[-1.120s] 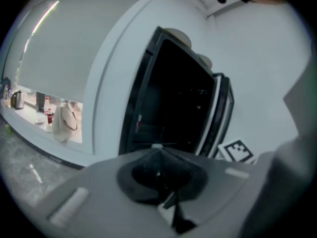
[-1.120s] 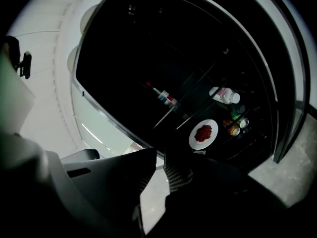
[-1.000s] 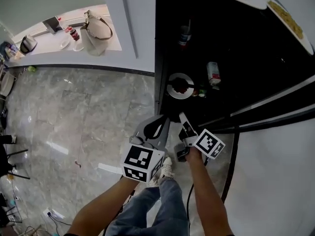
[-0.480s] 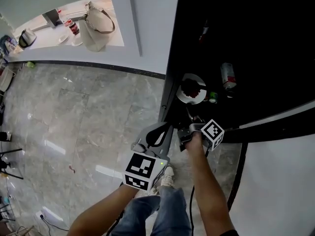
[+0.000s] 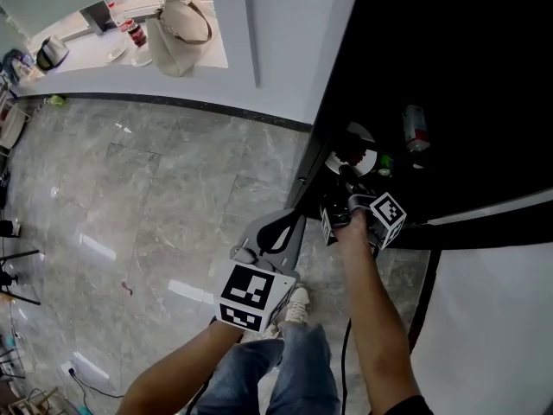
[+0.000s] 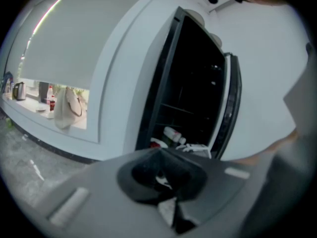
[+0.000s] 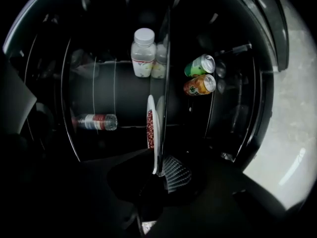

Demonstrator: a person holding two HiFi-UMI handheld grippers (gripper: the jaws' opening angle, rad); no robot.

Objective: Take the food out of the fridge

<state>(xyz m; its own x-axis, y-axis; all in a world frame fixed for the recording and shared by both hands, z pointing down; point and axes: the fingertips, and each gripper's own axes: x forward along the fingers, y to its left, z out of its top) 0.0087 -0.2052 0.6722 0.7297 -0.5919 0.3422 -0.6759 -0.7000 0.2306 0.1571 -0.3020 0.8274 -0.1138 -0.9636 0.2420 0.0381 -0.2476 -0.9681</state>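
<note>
- Your left tool [image 5: 290, 219] hangs low in front of your legs, above the floor [image 5: 155, 197] and outside the fridge [image 5: 449, 76]. Its jaws are together on nothing. It has no part in this step, so parking it there keeps it clear of the door opening.
- Your right tool [image 7: 159, 173] reaches into the fridge's lower part, rolled onto its side. That roll lines the jaws up with the plate [image 7: 155, 133], so the rim sits between them.
- Its jaws have just been closing, with that near rim between them. The ribbed pad [image 7: 173, 175] looks pressed against the rim, so I judge the grip is made. The other pad is too dark to check.
- The plate sits on a shelf near the front edge, with the red food [image 7: 148, 128] heaped on it. Taking it by the near rim spares you a deeper reach.
- From here, keep the plate level as it comes out, since a one-edge hold lets it sag and the food could slide.
- Behind it lie a bottle [image 7: 91, 121], a capped jar [image 7: 142, 53] and two cans [image 7: 200, 76], all apart from the plate.
- Far across the floor, the table [image 5: 86, 66] carries a bag [image 5: 181, 33].
</note>
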